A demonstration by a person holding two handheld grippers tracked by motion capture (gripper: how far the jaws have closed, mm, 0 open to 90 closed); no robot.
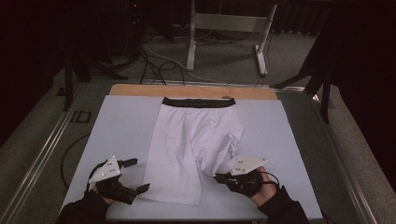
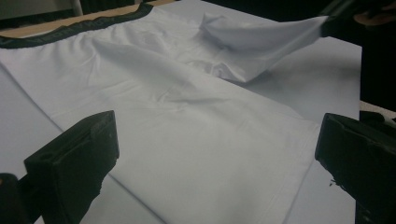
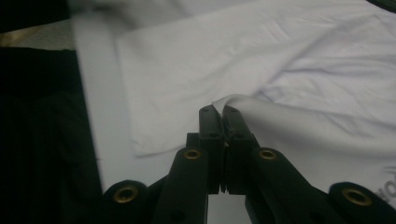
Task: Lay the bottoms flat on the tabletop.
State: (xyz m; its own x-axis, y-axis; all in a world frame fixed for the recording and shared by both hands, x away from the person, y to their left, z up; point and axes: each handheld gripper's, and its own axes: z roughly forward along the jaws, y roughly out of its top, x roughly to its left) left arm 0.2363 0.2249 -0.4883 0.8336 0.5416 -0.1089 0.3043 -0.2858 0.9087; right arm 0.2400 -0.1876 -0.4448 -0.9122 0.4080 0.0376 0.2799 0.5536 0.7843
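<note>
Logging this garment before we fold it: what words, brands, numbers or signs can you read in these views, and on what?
"ID": pale letters on the dark floor strip left of the table, in the high view.
Black elastic waistband of the white shorts: lettering too blurred to read.
Dark print at the right gripper view's lower right edge: cut off, unreadable.

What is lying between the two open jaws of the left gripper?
In the left gripper view, the hem end of one leg of the white shorts lies flat on the pale table cover between the left gripper's open jaws, which have not closed on it.
</note>
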